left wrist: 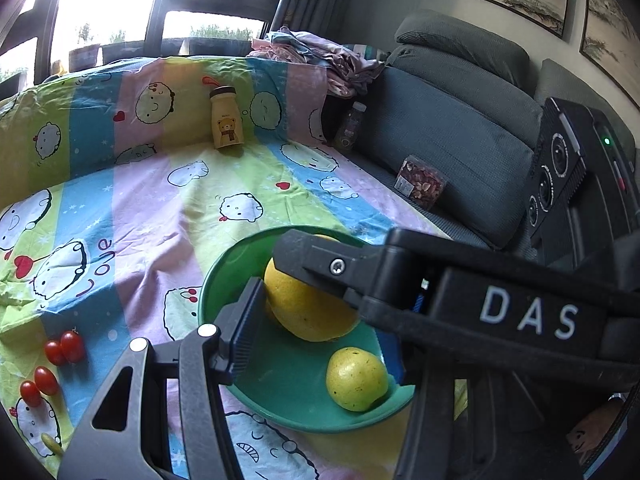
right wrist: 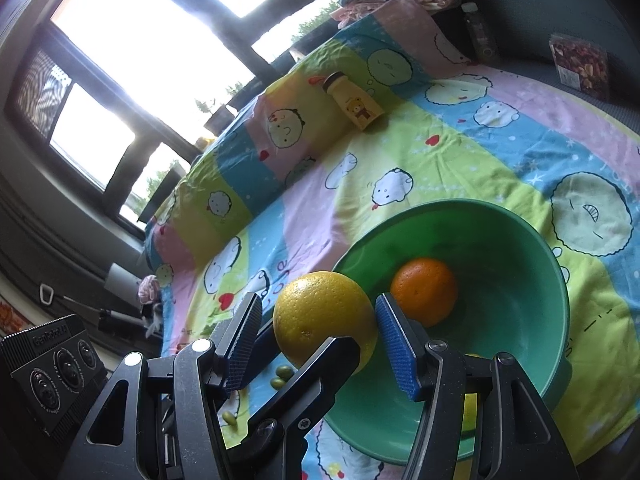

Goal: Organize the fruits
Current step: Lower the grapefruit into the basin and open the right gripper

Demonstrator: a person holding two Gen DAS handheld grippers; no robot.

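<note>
Holding one large yellow citrus (right wrist: 320,316) jointly: left gripper (left wrist: 276,280) and right gripper (right wrist: 318,328), each pinching it by the sides, low centre of both frames, over the near rim of a green bowl (right wrist: 552,280). Bowl contents: one orange (right wrist: 426,290), one yellow-green pear (left wrist: 356,378). Cherry tomatoes (left wrist: 60,352) lie on the patterned sheet (left wrist: 152,216), lower left of the left wrist view.

The left gripper (left wrist: 264,300) is matte black, with angular linkage arms, round silver pivot pins and a ribbed dark pad. The right gripper (right wrist: 320,344) has the same black links and silver pins, but ribbed blue pads (right wrist: 394,346). One body carries white letters "DAS" (left wrist: 528,318); a black module (left wrist: 560,168) shows three round lenses and a green light.
</note>
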